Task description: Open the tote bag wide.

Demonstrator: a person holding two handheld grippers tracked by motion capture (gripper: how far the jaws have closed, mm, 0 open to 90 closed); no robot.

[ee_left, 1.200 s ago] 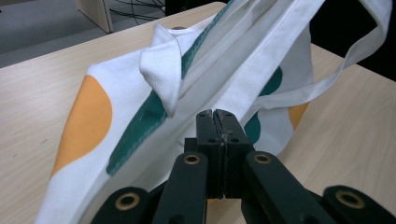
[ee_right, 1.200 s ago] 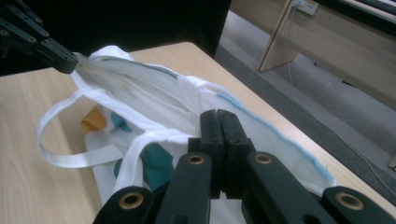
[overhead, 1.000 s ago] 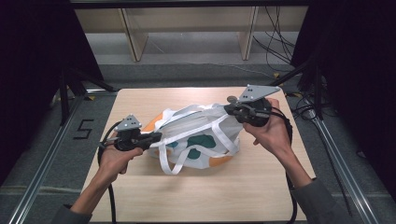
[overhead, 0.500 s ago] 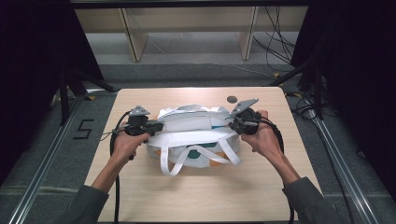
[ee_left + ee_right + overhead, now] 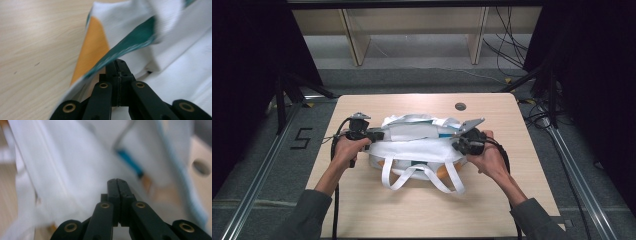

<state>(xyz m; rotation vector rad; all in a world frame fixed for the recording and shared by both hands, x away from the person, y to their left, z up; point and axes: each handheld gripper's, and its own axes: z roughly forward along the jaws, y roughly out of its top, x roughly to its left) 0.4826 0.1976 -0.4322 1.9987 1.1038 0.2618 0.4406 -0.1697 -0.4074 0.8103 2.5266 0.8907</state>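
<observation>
A white cloth bag [image 5: 417, 147] with orange and teal print lies on the wooden table [image 5: 412, 215], its two white handles [image 5: 422, 177] spread toward the near edge. My left gripper [image 5: 379, 135] is at the bag's left end. In the left gripper view its jaws [image 5: 117, 61] are shut together, pinching the teal-edged fabric [image 5: 135, 42]. My right gripper [image 5: 455, 145] is at the bag's right end. In the right gripper view its jaws [image 5: 117, 180] are shut against blurred white cloth [image 5: 62, 170], and the pinch itself is hidden.
A round hole [image 5: 460, 106] sits in the table behind the bag, also seen as a hole [image 5: 201, 167] at the right. Wooden shelving [image 5: 412, 30] and cables stand beyond the far edge. Bare tabletop lies in front of the handles.
Both grippers have come down with the bag, which now rests flatter on the table. The left gripper moved away from the near edge and toward the centre.
</observation>
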